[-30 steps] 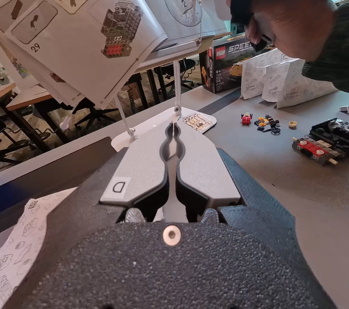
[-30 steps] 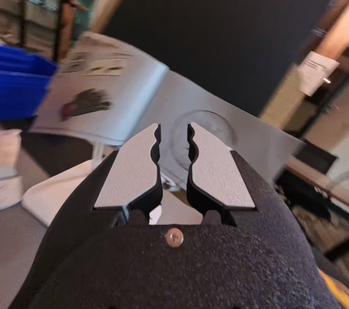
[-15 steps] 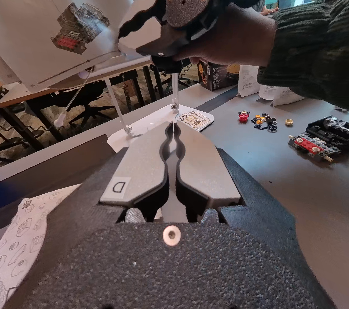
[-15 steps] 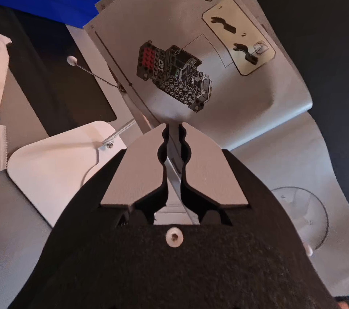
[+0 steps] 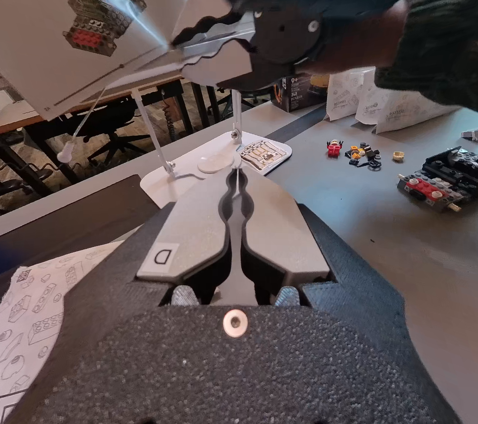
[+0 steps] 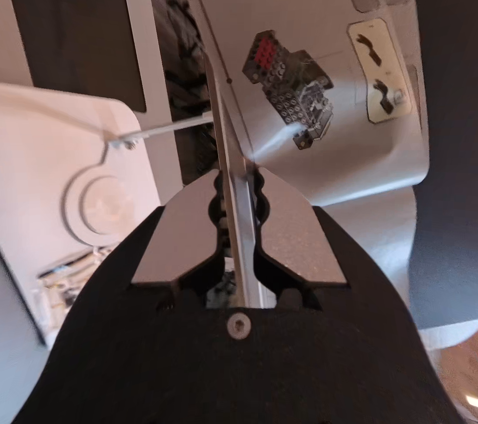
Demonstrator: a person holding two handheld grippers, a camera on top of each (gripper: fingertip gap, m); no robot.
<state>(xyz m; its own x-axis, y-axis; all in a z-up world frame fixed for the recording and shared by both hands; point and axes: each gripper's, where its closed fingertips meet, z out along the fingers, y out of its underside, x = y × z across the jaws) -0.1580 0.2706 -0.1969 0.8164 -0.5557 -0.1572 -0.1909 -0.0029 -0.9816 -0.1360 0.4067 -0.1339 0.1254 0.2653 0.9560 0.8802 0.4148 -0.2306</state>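
While set astride the lower edge of the instruction booklet and the ledge of its white stand, not clamped there: right gripper, fingers narrowly parted, dark gap showing beside the left pad. Gripped by a hand in a dark sleeve. Left gripper pressed shut on nothing, hanging low over the stand's base, well apart from the loose bricks and the part-built model on the grey table.

Risks, as judged: creasing or tearing of the thin page if pinched near its edge and pulled sideways; tipping of the light stand if levered at the ledge.

Booklet propped high on the stand, open, printed face toward the left gripper. Long lower edge in line with the right fingers, leading straight away from them; from the left wrist, rising left to right.
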